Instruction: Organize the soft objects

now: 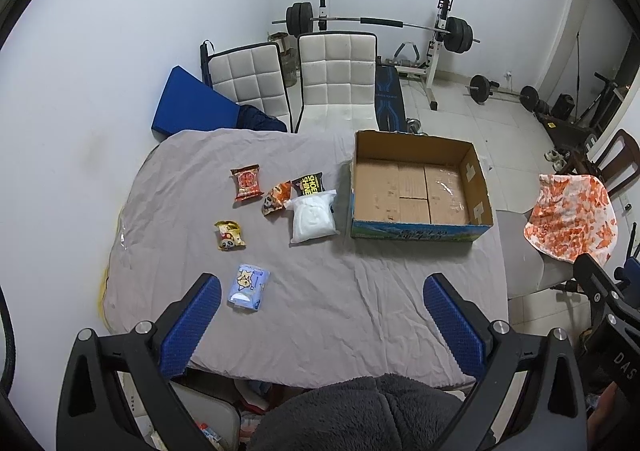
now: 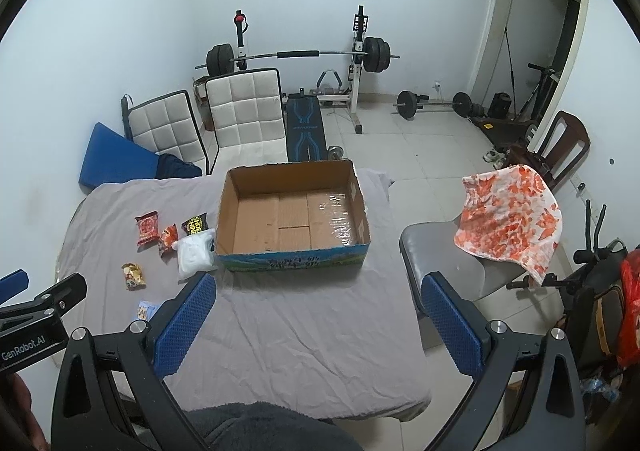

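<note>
Several soft packets lie on the grey cloth-covered table (image 1: 328, 311): a red snack pack (image 1: 247, 183), an orange panda pack (image 1: 276, 197), a black "Shoe Shine" pack (image 1: 309, 183), a white bag (image 1: 313, 218), a yellow panda pack (image 1: 229, 235) and a blue tissue pack (image 1: 249, 286). An empty open cardboard box (image 1: 420, 191) stands to their right, also in the right wrist view (image 2: 294, 217). My left gripper (image 1: 322, 317) is open and empty above the table's near edge, right of the tissue pack. My right gripper (image 2: 318, 315) is open and empty, in front of the box.
Two white padded chairs (image 1: 332, 79) stand behind the table. A grey chair with an orange-white cloth (image 2: 510, 219) stands to the right. A blue mat (image 1: 192, 103) leans on the wall. A barbell rack (image 1: 380, 25) and weights fill the back floor.
</note>
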### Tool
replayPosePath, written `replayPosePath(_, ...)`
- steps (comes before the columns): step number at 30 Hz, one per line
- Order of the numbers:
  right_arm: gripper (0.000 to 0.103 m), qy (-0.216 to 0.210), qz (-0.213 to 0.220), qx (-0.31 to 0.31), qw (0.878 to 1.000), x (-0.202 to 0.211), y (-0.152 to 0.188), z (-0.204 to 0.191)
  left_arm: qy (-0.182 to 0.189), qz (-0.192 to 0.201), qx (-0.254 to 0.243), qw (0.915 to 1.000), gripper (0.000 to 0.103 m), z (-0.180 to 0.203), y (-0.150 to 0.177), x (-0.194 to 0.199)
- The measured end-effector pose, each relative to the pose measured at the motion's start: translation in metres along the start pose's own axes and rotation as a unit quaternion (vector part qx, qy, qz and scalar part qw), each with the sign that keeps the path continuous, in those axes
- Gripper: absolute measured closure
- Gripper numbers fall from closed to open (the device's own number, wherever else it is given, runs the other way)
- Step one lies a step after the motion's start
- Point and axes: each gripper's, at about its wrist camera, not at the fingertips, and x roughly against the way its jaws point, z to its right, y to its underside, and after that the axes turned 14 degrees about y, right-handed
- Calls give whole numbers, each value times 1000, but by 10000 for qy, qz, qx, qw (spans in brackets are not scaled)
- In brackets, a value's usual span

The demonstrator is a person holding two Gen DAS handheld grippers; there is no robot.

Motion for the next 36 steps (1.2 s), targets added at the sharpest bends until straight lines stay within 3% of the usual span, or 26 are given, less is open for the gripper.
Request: replayPosePath(36,0,23,78,-53,10000,-4,-5,3,53,59,-7,10000,0,5,-6,-5)
